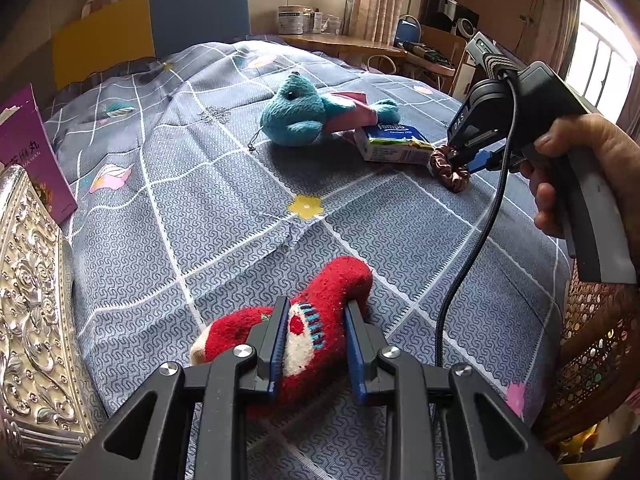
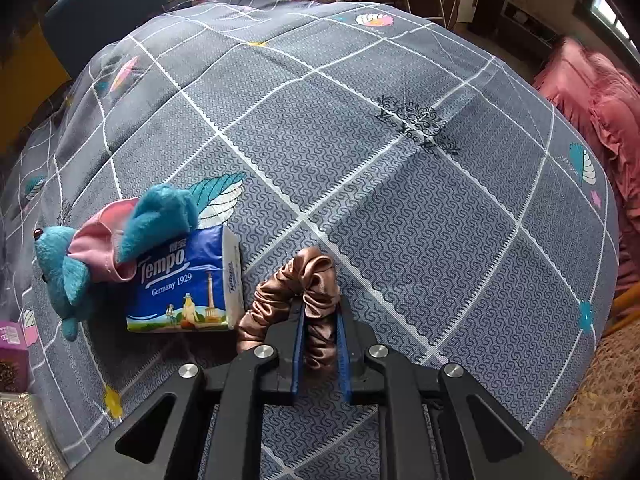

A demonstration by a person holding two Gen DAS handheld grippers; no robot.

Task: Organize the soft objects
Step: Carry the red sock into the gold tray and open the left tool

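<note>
My left gripper (image 1: 316,312) is shut on a red fuzzy sock (image 1: 320,320) that lies on the grey checked bedspread (image 1: 224,200). My right gripper (image 2: 319,308) is shut on a brown satin scrunchie (image 2: 296,284); it also shows in the left wrist view (image 1: 468,160) at the scrunchie (image 1: 450,168). A teal plush toy with a pink cape (image 1: 304,114) lies at the far middle, against a blue Tempo tissue pack (image 1: 394,142). Both show in the right wrist view, the toy (image 2: 120,240) partly over the pack (image 2: 184,284).
A silver embossed box (image 1: 28,320) stands at the left edge with a purple box (image 1: 32,156) behind it. A woven wicker piece (image 1: 592,344) is at the right. A blue and yellow headboard (image 1: 160,20) and a wooden desk (image 1: 344,44) lie beyond. A pink cloth (image 2: 600,120) is far right.
</note>
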